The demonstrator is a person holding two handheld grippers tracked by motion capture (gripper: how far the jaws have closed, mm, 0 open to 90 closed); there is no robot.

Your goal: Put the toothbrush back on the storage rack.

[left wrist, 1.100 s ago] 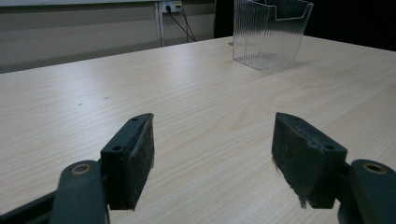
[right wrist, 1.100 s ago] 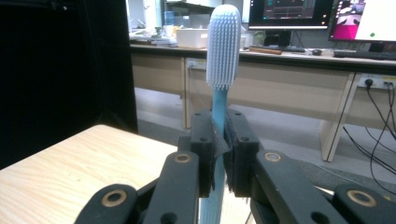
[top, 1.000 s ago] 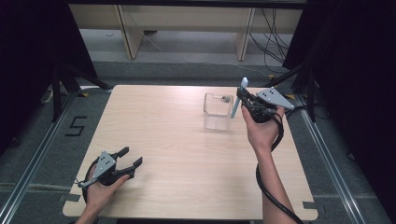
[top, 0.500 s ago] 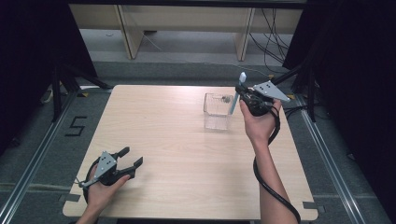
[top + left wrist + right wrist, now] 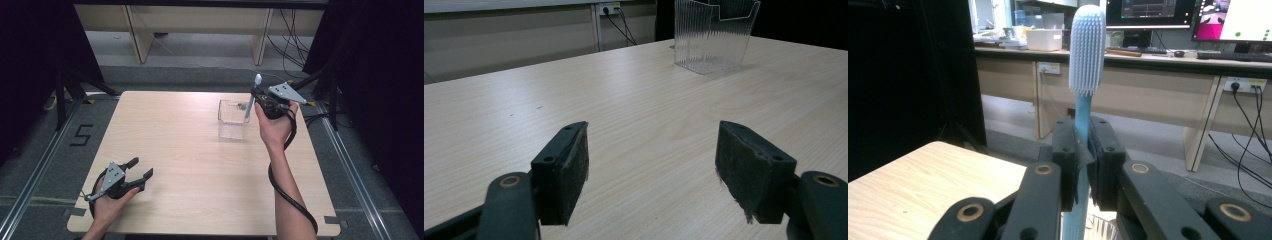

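Toothbrush upright in the right gripper, above the clear bin.

The pale blue toothbrush stands bristles-up at frame centre, its handle pinched between the closed jaws of the right gripper, right of centre in the high view, just over the clear ribbed container. At lower left, the left gripper rests on the wooden table, jaws spread, holding nothing.

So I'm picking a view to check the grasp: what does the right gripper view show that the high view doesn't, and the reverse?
Right gripper view: the toothbrush bristles up close, monitors on a desk behind. High view: the left gripper, open, low on the table, and the clear bin. Both: the right gripper shut on the brush's handle, head up.
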